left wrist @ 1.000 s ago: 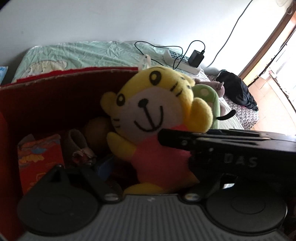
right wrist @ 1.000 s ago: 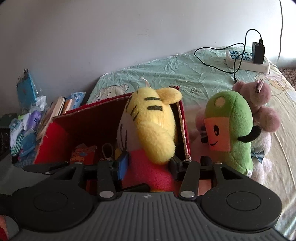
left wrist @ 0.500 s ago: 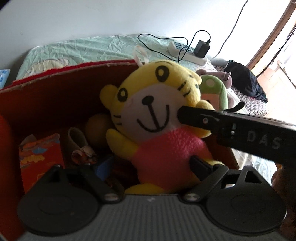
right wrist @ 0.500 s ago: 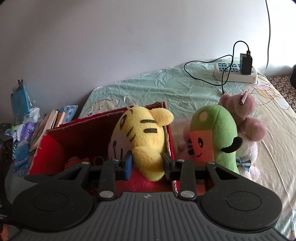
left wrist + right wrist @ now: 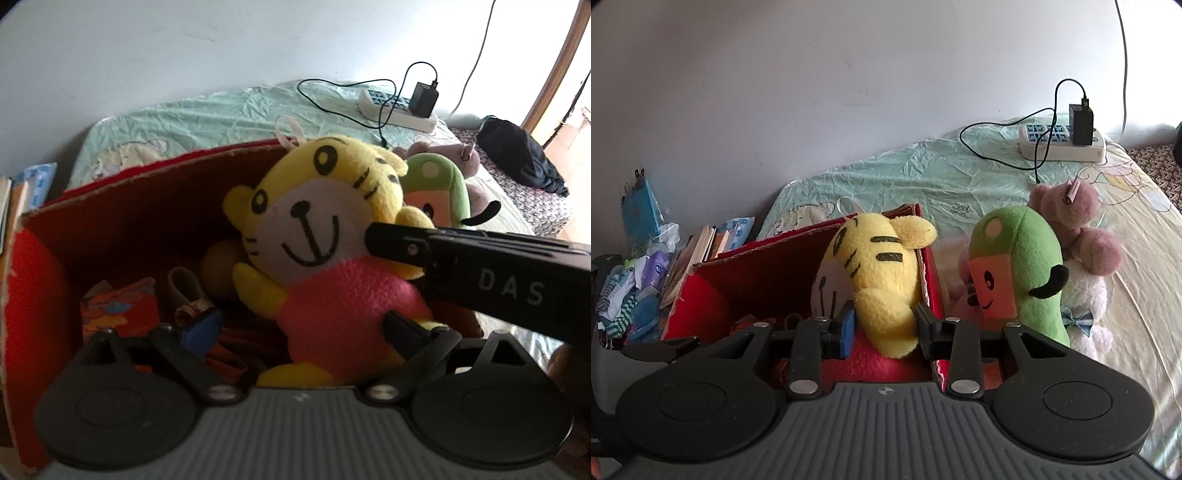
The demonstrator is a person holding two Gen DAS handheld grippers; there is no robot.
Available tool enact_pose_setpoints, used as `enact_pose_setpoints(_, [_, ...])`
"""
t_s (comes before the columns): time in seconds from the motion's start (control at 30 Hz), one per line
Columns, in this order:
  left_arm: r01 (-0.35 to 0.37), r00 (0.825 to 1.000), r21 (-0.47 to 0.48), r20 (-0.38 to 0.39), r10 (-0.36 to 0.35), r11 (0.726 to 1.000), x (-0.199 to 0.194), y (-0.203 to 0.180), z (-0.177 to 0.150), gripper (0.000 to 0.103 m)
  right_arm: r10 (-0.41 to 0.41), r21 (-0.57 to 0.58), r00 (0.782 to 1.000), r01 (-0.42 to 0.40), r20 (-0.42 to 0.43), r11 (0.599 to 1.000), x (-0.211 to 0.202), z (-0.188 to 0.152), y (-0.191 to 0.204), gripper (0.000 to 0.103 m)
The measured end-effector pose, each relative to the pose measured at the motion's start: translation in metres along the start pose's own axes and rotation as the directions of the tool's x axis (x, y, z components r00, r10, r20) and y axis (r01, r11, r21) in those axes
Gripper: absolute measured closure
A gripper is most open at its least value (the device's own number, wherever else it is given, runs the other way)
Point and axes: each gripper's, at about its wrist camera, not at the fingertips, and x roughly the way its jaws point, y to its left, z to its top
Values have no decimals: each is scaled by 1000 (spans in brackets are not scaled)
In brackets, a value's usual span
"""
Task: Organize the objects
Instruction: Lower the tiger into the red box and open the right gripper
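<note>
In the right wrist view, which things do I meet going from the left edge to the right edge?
Clutter pile → books → red box → yellow tiger plush → green plush → pink plush.

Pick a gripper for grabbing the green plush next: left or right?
Right. The right gripper, open around the tiger plush's arm, sits beside the green plush. The left gripper faces the red box.

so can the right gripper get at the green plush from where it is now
Probably yes. The green plush stands outside the red box, to its right on the bed, its near side uncovered. The right gripper is open around the yellow tiger plush's arm and must clear it first.
</note>
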Motion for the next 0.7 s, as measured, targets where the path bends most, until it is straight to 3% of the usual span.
enact_pose_setpoints(0.7, [-145, 989, -34, 21, 146, 989, -28, -7, -14, 6, -23, -36, 999, 24, 45, 999, -32, -14, 5, 66])
